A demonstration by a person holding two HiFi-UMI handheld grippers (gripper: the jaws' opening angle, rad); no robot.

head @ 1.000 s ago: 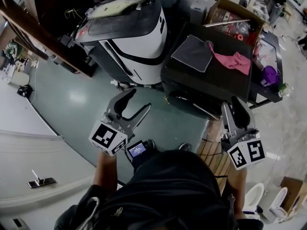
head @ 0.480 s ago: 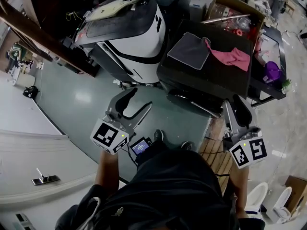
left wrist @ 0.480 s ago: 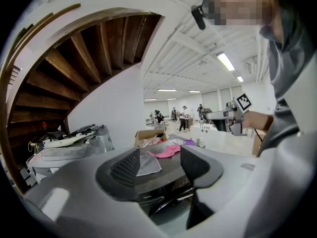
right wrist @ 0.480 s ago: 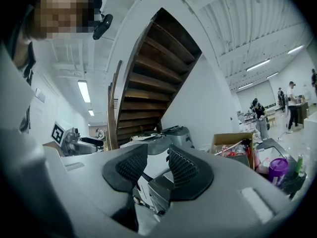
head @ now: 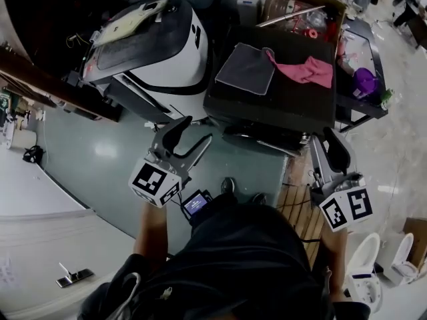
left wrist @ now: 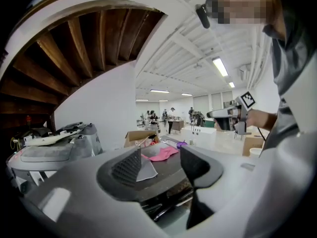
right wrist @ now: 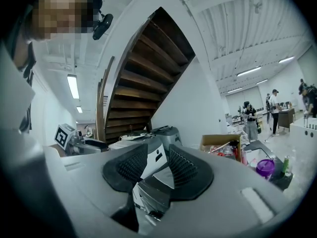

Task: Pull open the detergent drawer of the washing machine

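Observation:
The washing machine (head: 280,105) is a dark box in front of me, with a grey cloth (head: 245,68) and a pink cloth (head: 303,71) on its top. Its front (head: 263,139) shows shiny bars; I cannot pick out the drawer. My left gripper (head: 197,131) hangs near the machine's front left corner, jaws apart and empty; between them (left wrist: 161,165) the machine's top edge (left wrist: 168,180) shows. My right gripper (head: 321,140) hovers by the front right corner, jaws a narrow gap apart and empty (right wrist: 158,162), with the machine's corner (right wrist: 151,195) behind them.
A white and black appliance (head: 157,52) stands left of the washing machine. An open cardboard box (head: 300,9) sits behind it, and a low shelf with a purple bottle (head: 365,82) is on the right. A wooden staircase (right wrist: 143,78) rises on the left. People stand far off.
Both grippers have moved forward toward the washing machine's front, the left one more. Neither has changed its jaw gap, and nothing was touched.

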